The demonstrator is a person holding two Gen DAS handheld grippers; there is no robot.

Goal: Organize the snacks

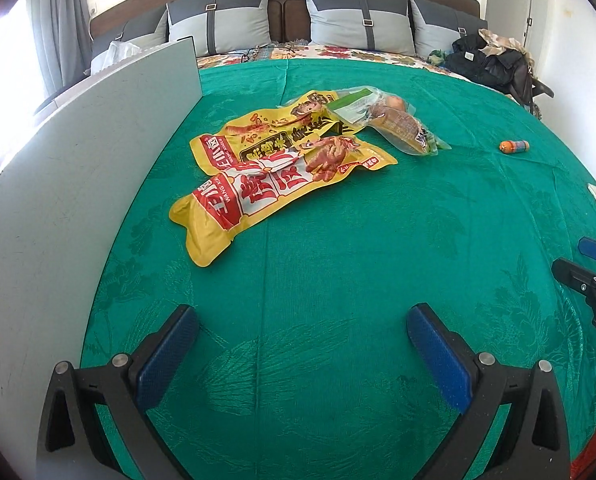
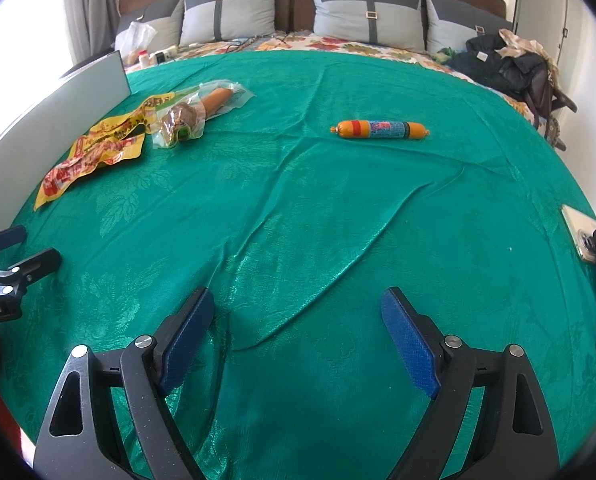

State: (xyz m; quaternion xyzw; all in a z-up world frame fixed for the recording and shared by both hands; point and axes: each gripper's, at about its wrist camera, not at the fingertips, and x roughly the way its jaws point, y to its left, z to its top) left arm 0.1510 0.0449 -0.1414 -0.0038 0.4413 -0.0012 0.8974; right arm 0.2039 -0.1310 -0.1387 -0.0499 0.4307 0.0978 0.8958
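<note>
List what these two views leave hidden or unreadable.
- Lower yellow snack bag: left wrist view, overlapped by another bag.
- Sausage: left wrist view, too small to read.
- Phone: right wrist view, partly behind a dark object.
- White board: its far side is unseen.

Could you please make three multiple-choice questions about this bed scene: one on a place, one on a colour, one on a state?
1. Where does the sausage lie?
A. alone on the green cover
B. under the yellow packets
C. on a pillow

2. What colour are the fingers' pads?
A. red
B. blue
C. white

3. How is the right gripper?
A. shut on the sausage
B. shut on nothing
C. open

Key: 1 A, the sausage lies apart from the pile; 2 B, blue pads show in both views; 3 C, the fingers are spread and hold nothing.
</note>
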